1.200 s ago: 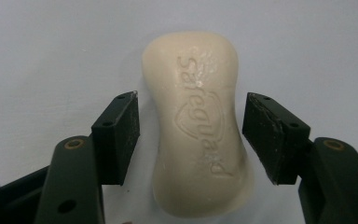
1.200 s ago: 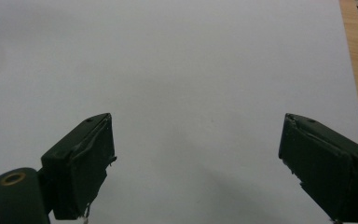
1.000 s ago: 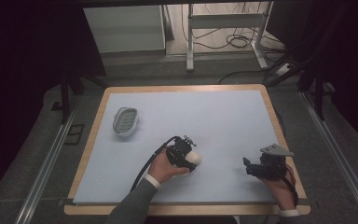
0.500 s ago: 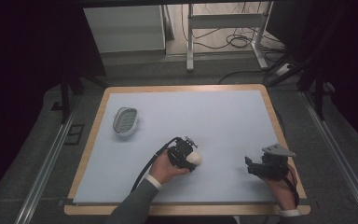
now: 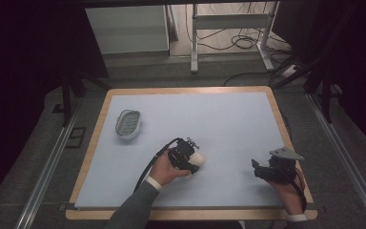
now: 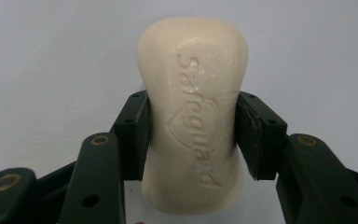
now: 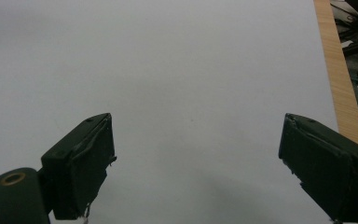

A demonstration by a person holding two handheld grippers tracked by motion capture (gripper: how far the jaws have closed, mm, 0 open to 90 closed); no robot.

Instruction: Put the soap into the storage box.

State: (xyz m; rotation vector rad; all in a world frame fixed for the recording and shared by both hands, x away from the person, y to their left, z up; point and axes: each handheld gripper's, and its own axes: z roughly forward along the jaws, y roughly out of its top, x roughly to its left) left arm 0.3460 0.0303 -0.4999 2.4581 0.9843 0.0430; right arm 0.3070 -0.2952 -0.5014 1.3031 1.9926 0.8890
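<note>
the left hand-held gripper [image 6: 193,140] is clamping a cream embossed soap bar [image 6: 193,107] across its waist, long axis running up the frame; the right hand-held gripper [image 7: 196,163] is gaping wide over the pale blue desk [image 7: 191,70].

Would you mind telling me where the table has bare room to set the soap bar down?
Most of the table is bare: the far half beyond both grippers, and the gap between the left gripper, shut on the soap bar, and the open right gripper. The far left is taken by the soap dish.

Waxy, embossed cream soap bar [image 6: 193,112]; matt pale table surface [image 5: 219,119] with wooden rim; matt black plastic fingers [image 6: 130,135].
</note>
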